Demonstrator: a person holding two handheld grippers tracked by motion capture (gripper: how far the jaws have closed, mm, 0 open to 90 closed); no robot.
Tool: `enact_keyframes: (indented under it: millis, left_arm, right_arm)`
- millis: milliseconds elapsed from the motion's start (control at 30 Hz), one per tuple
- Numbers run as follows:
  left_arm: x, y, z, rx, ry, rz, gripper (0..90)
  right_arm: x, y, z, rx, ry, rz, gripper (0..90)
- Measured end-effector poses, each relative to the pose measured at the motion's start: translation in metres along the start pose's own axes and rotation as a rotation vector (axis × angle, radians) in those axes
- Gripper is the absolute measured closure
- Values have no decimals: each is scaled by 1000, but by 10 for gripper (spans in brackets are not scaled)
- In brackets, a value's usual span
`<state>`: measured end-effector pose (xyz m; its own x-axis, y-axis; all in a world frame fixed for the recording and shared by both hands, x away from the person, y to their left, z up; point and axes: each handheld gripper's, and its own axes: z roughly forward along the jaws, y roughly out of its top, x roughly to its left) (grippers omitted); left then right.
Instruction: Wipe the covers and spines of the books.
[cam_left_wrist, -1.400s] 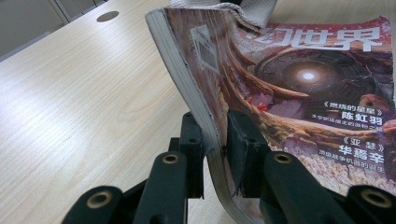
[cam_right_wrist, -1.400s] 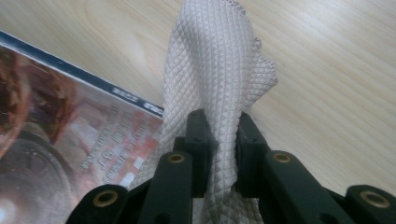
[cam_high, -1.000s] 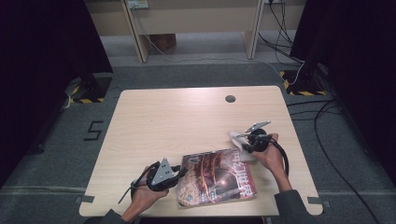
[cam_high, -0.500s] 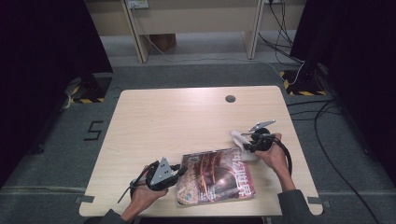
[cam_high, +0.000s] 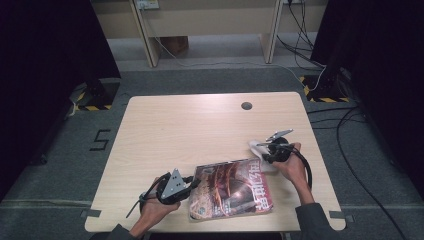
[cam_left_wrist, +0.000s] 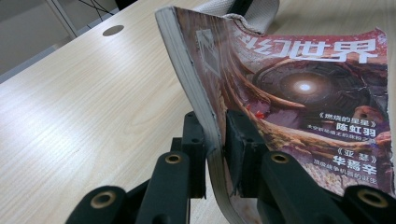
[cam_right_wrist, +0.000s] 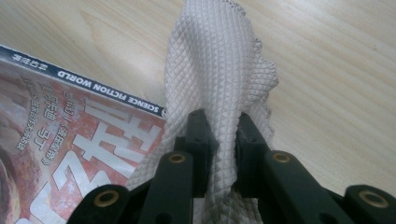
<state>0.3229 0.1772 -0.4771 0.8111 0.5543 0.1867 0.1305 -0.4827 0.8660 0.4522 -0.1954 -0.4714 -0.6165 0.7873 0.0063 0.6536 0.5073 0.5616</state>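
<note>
At the near edge of the desk (cam_high: 200, 125), the left claw (cam_left_wrist: 215, 149) is clamping the spine edge of a magazine (cam_high: 232, 192), lifting that side, while the right claw (cam_right_wrist: 222, 140) is pinching a white waffle-weave cloth (cam_right_wrist: 215, 79) at the magazine's far corner. The magazine looks light and floppy, best gripped near the spine; the cloth is soft and limp

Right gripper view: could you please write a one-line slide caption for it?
Right gripper shut on a white waffle-weave cloth beside a magazine on the wooden table.
</note>
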Motion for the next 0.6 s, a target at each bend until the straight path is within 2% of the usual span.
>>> enact_keyframes:
  millis: [133,467,600]
  left_arm:
    - [0,-1,0,1,0,-1,781]
    - [0,-1,1,3,3,-5,780]
    - [0,-1,1,4,3,-5,780]
  right_arm:
    - [1,0,0,-8,9,-7,796]
    - [19,10,-4,-22,46,-64,796]
    - [30,16,-5,-43,97,-81,796]
